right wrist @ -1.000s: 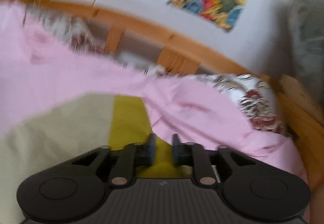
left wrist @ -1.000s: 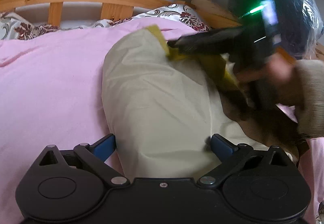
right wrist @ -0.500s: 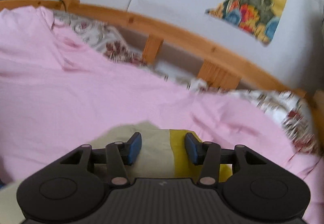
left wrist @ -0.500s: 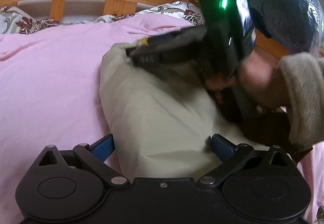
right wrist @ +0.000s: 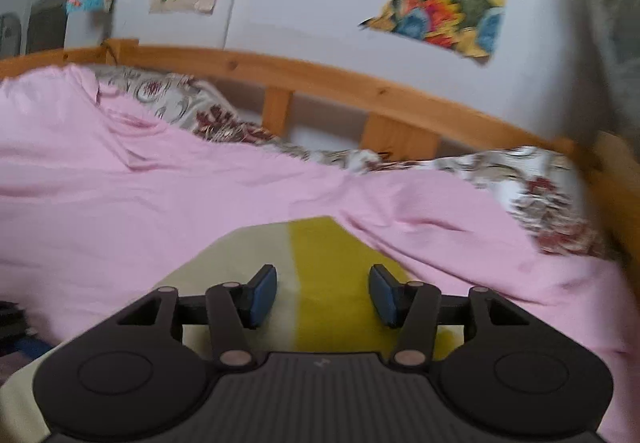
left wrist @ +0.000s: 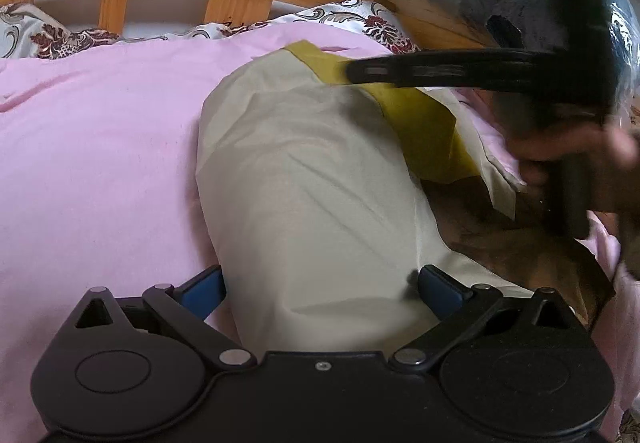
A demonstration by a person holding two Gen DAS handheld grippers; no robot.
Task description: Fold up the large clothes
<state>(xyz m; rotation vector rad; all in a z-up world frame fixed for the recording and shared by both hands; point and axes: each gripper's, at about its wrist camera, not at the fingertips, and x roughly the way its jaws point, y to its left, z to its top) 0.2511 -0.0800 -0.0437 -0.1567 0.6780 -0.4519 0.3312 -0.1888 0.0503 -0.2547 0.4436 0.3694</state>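
Both our left gripper and right gripper have fingers apart over the soft, light garment; we should pinch its far yellow edge.

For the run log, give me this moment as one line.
left gripper: open, over cream garment | right gripper: open, above yellow band | pink sheet

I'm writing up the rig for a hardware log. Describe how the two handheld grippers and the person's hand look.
Both grippers are matte black plastic. The left gripper and right gripper each have linkage arms with silver pivot rivets, two round discs moulded on the body, and blue pads on the jaws. The right gripper's body is ribbed. The bare right hand grips a black handle; no sleeve or cables show clearly.
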